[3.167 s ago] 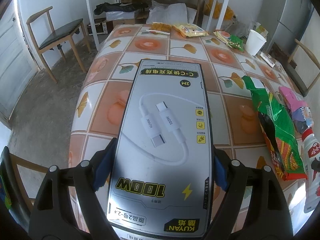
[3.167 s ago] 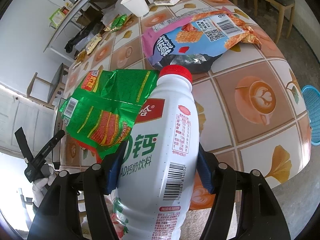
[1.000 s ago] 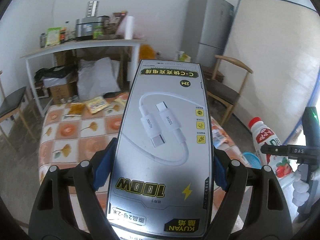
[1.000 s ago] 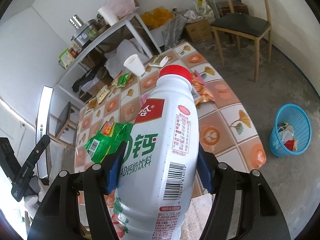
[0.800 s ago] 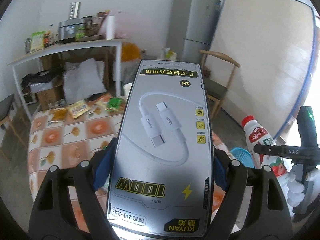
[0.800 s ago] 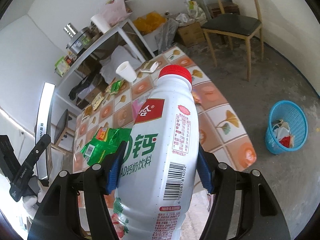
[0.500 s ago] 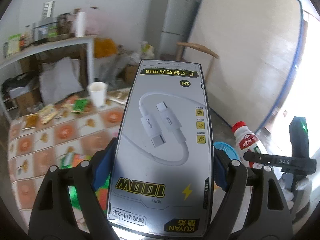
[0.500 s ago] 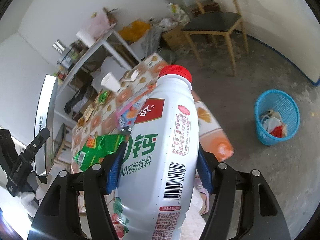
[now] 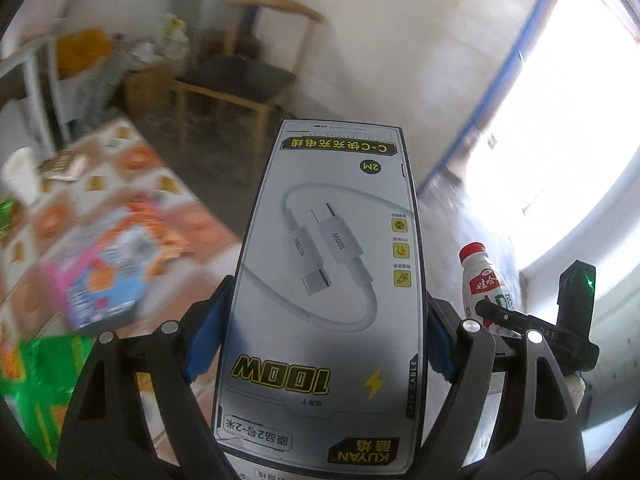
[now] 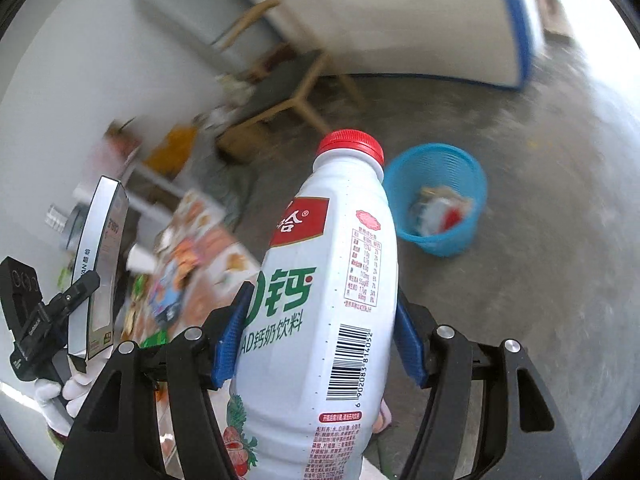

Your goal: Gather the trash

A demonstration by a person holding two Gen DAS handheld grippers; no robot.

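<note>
Blue basket (image 10: pixel 438 196) on bare floor beyond the table (image 9: pixel 120 184); left gripper (image 9: pixel 326 332) clamps cable box (image 9: pixel 328 280), right gripper (image 10: pixel 320 340) clamps milk bottle (image 10: pixel 320 300).

Wooden chair with dark seat pad (image 9: pixel 236 76), against the pale wall. Grey refrigerator (image 10: pixel 188 12), behind the chair. Large pale board with blue edging (image 10: pixel 516 20), leaning on the wall. Bare grey concrete floor (image 10: pixel 540 208). Bench with orange-and-white patterned tile-print cover (image 9: pixel 132 160).
</note>
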